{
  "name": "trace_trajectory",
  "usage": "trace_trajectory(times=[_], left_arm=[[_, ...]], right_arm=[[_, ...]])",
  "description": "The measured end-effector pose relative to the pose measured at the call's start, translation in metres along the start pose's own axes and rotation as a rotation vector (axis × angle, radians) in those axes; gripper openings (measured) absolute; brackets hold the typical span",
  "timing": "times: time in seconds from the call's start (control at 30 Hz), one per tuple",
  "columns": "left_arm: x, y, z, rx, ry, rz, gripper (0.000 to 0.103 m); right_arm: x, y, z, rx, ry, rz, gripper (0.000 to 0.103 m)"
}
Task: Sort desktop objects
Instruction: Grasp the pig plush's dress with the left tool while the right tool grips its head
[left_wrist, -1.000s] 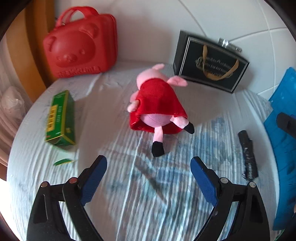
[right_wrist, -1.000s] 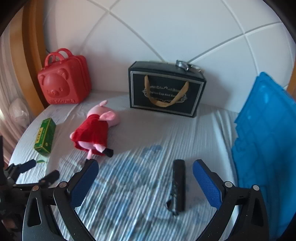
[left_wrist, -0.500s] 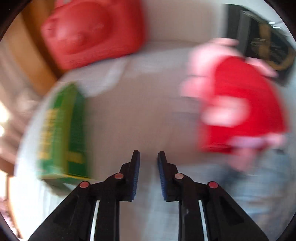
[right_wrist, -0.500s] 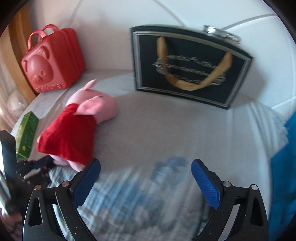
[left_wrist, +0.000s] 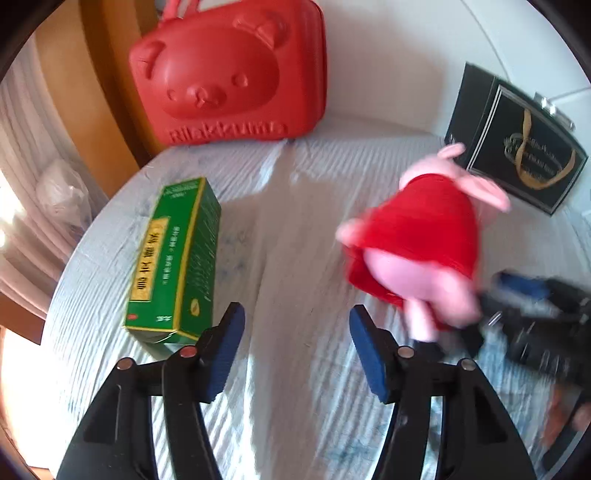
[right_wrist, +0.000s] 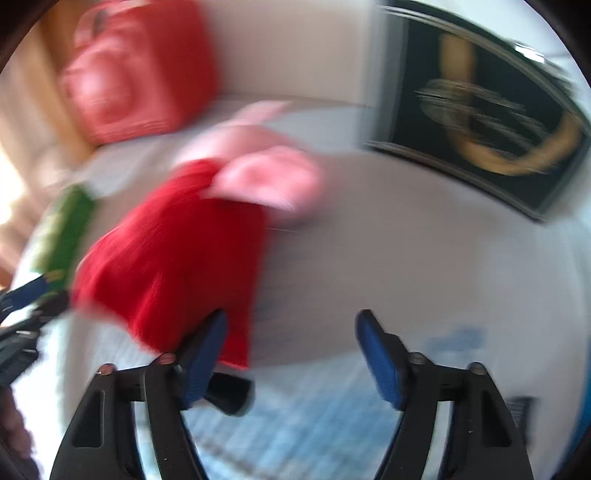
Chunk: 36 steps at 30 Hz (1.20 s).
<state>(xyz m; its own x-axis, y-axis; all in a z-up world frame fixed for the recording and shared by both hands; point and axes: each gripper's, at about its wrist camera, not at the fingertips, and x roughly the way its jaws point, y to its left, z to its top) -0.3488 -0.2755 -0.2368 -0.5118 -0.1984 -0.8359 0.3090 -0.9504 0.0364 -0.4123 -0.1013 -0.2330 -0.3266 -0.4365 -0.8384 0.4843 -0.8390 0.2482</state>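
A pink pig plush in a red dress (left_wrist: 424, 236) lies on the white cloth, right of centre in the left wrist view and large and blurred in the right wrist view (right_wrist: 184, 251). A green box (left_wrist: 173, 258) lies to its left, just ahead of my left gripper's left finger. My left gripper (left_wrist: 295, 339) is open and empty between box and plush. My right gripper (right_wrist: 291, 350) is open and empty, its left finger right at the plush's dress hem. It shows blurred in the left wrist view (left_wrist: 535, 317) beside the plush's legs.
A red bear-face case (left_wrist: 229, 70) stands against the back wall at the left. A black gift bag (left_wrist: 517, 147) with a gold handle stands at the back right. A wooden edge (left_wrist: 92, 92) and curtain lie beyond the table's left rim.
My left gripper closed half a second ago and has opened again near the green box. My right gripper has moved left and forward up to the plush, leaving the black stick behind.
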Motion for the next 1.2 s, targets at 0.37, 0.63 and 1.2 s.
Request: trace_trajectory(times=[0.37, 0.63, 1.2], left_arm=[[-0.016, -0.037, 0.014, -0.103, 0.006, -0.214, 0.063], [0.027, -0.102, 0.014, 0.033, -0.057, 0.030, 0.077], [0.074, -0.051, 0.041, 0.075, 0.002, -0.225, 0.100]], right_arm=[[-0.042, -0.048, -0.022, 0.038, -0.028, -0.205, 0.076], [-0.071, -0.108, -0.032, 0.116, -0.066, -0.234, 0.095], [0.017, -0.079, 0.058, -0.032, -0.146, 0.031, 0.099]])
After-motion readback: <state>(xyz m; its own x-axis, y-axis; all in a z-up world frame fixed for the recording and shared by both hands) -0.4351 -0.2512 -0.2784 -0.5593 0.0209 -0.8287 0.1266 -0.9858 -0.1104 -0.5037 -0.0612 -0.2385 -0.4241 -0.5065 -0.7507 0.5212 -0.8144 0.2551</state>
